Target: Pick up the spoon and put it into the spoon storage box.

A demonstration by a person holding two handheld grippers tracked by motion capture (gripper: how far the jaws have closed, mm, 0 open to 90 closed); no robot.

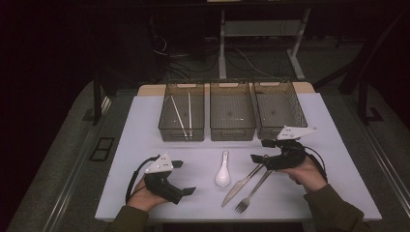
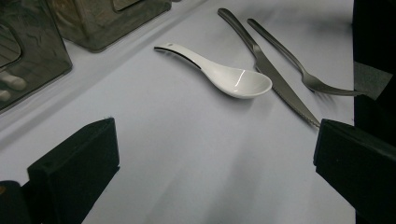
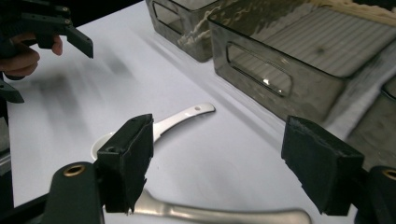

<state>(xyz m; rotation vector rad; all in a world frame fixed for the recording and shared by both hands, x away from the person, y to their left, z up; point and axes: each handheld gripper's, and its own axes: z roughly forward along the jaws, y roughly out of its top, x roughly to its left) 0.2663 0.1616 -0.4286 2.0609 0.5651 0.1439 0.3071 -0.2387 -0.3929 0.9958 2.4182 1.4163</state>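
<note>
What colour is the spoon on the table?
White spoon, seen best in the left gripper view.

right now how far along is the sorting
Done: a pair of chopsticks already lies in the left bin. The middle bin and right bin look empty. In hand: the right gripper, jaws open and nothing held, is over the knife handle. Left: knife, fork and spoon lie on the table. The left gripper is open, holding nothing.
</note>
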